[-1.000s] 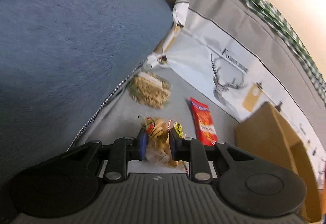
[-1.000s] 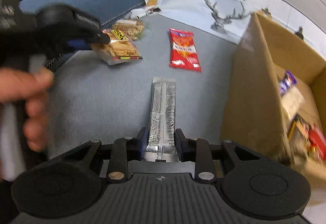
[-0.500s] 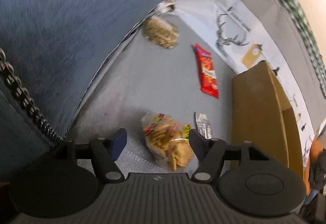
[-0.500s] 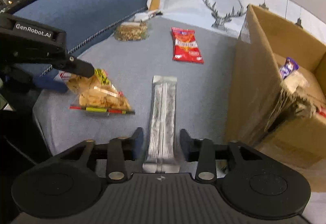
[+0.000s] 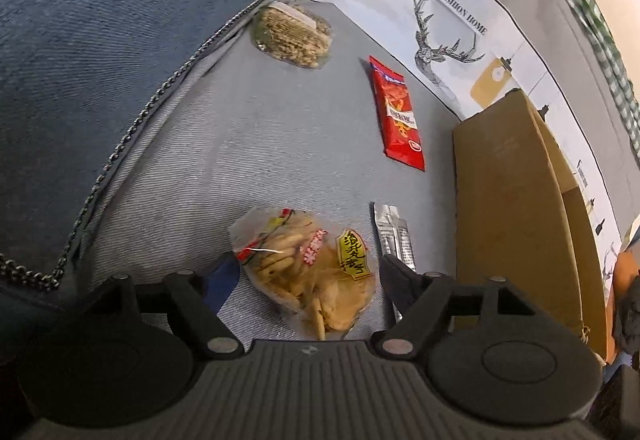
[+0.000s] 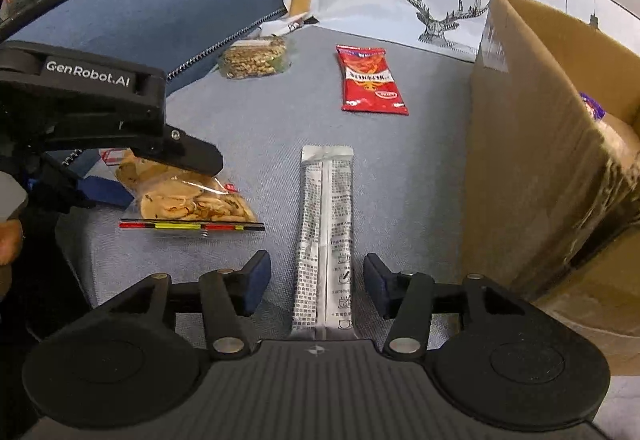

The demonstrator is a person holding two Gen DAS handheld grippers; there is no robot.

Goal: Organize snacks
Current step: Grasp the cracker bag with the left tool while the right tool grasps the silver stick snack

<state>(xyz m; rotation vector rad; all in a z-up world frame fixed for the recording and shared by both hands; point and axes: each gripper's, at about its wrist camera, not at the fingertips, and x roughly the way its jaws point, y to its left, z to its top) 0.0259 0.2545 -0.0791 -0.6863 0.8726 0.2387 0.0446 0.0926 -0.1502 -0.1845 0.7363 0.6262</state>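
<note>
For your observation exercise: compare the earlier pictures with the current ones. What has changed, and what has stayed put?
Both grippers have just been opening. The left gripper let go of the cracker bag, the right gripper of the silver sachet; both snacks now lie flat between open jaws. The red packet, seed bag and box stayed put.

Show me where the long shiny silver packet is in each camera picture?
Left wrist view: the long shiny silver foil packet lies low and right of centre, its near end behind the right finger of the left gripper.
Right wrist view: it lies in the middle, lengthwise between the right gripper's open fingers.
Shared landmark: the brown cardboard box stands just right of it in both.
</note>
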